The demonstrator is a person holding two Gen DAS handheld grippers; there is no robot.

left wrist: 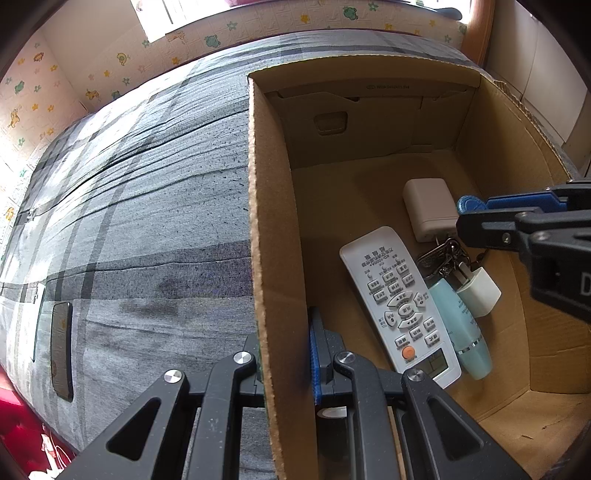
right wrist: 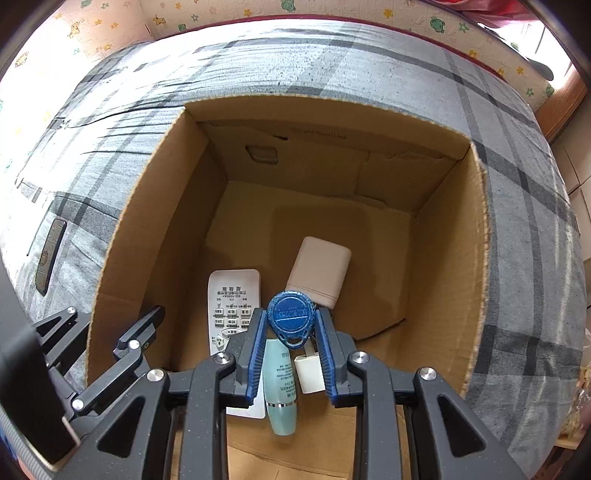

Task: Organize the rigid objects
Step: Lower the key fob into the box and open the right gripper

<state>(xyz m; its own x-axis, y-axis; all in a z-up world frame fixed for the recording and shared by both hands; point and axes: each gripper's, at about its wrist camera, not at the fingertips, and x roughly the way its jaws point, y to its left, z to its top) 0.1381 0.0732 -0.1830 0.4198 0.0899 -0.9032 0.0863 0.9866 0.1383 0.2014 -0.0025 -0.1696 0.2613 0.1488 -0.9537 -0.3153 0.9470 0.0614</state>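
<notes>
An open cardboard box [left wrist: 258,221] [right wrist: 122,258] stands on a grey plaid bed. On its floor lie a white remote [left wrist: 399,302] [right wrist: 229,299], a beige power bank [left wrist: 428,206] [right wrist: 321,269], a pale green tube [left wrist: 461,325] [right wrist: 280,384], a white charger plug [left wrist: 480,291] [right wrist: 308,373] and a key bunch [left wrist: 439,258]. My right gripper [right wrist: 290,325] [left wrist: 465,214] is shut on a blue key fob [right wrist: 291,317] [left wrist: 469,204], held above these things inside the box. My left gripper [left wrist: 286,354] [right wrist: 122,332] is shut on the box's left wall.
A dark phone [left wrist: 62,350] [right wrist: 50,254] lies on the bed left of the box. A wall with cartoon stickers runs behind the bed. A wooden post [left wrist: 480,29] stands at the far right.
</notes>
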